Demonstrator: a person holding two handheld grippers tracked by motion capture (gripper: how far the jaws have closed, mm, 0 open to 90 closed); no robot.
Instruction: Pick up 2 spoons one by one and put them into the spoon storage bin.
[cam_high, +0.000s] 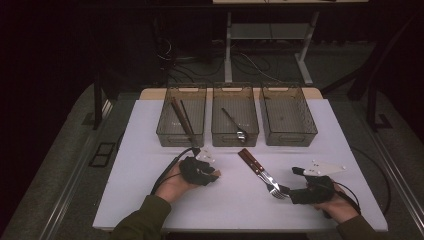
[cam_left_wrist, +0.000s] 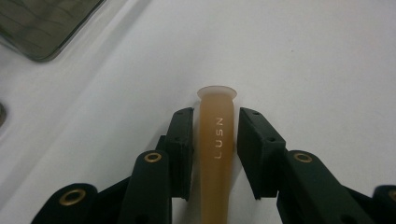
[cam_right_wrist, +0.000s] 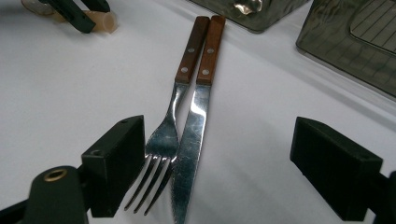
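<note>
A tan rubbery handle (cam_left_wrist: 215, 177) marked LUSN lies on the white table between the black jaws of my left gripper (cam_left_wrist: 215, 140), whose pads close against its two sides. From above, the left gripper (cam_high: 209, 172) is left of centre with the handle's tip (cam_high: 216, 173) poking out. A fork (cam_right_wrist: 173, 116) and a knife (cam_right_wrist: 198, 116) with brown wooden handles lie side by side. My right gripper (cam_right_wrist: 217, 172) stands wide open around their metal ends without touching them. In the high view the pair (cam_high: 256, 169) slants toward the right gripper (cam_high: 289, 192).
Three clear bins stand in a row at the back of the table (cam_high: 150, 200). The left bin (cam_high: 165, 131) holds long brown sticks, the middle bin (cam_high: 220, 135) holds a metal utensil, and the right bin (cam_high: 288, 117) looks empty. Cables trail from both grippers.
</note>
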